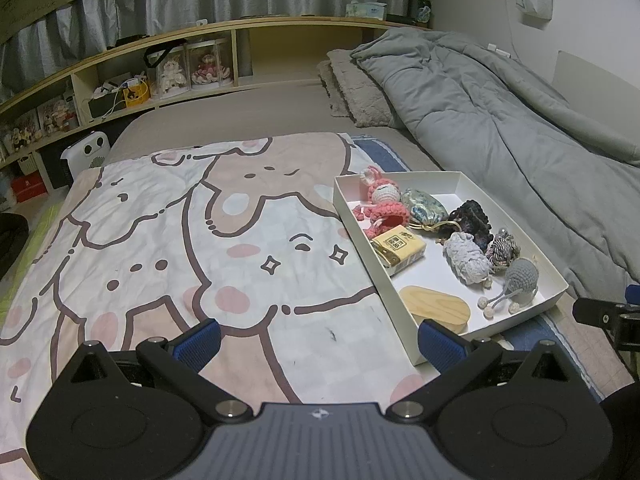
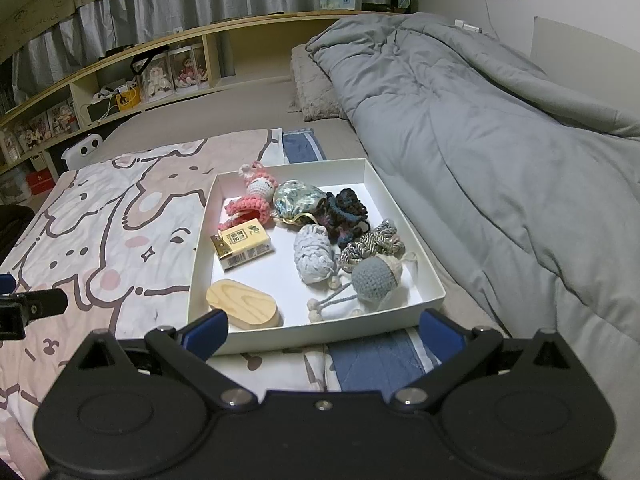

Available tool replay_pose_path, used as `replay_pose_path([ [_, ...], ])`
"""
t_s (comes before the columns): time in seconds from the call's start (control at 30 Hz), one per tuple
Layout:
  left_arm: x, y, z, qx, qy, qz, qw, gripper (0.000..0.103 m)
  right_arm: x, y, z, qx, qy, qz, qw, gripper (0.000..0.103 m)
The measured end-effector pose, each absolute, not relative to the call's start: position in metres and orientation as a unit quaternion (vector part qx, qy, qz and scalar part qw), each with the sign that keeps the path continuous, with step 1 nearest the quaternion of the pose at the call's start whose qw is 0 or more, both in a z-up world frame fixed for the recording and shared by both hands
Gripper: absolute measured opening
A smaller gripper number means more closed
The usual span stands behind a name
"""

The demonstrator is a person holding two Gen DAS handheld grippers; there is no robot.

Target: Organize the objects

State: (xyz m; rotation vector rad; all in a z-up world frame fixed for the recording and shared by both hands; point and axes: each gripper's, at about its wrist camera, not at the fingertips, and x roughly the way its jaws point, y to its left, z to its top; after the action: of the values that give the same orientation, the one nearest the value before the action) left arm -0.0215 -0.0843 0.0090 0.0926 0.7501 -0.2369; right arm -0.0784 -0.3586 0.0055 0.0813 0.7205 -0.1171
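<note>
The grey quilt (image 2: 480,140) fills the right half of my right-hand view, soft and rumpled. Left of it lies the cartoon-print cloth (image 1: 180,240), thin and creased, flat on the bed. The white box (image 2: 400,216), a shallow stiff card tray, sits at centre frame in the right view and at the right edge in the left one, with everything to be sorted already lying inside it.

My right gripper (image 2: 326,330) hangs wide open just short of the box's near wall, holding nothing. My left gripper (image 1: 320,342) is equally wide and empty, over the cloth beside the box's near left corner.

In the tray's lower left is the wooden block (image 2: 242,304), oval, smooth and rigid; I judge it firm to pinch across its narrow sides, though possibly slick. Above it is the yellow carton (image 2: 244,246), light card, best taken across its long faces without crushing. The yarn pieces are soft and springy: the pink crochet doll (image 2: 252,200), the pale grey bundle (image 2: 314,258), and the grey crochet ball (image 2: 376,280), whose trailing cords may snag. The dark piece (image 2: 346,210) at upper right is perhaps knitted; I can't be sure.
</note>
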Motion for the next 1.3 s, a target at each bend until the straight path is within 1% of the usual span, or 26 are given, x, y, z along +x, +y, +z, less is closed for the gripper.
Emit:
replay_pose_path([
  [1.3,-0.0205,-0.0843,0.0071,0.047,0.37,-0.111,0.921,0.103,-0.0771,-0.3573,0.0047,0.042,0.359,-0.054,0.931,0.103],
])
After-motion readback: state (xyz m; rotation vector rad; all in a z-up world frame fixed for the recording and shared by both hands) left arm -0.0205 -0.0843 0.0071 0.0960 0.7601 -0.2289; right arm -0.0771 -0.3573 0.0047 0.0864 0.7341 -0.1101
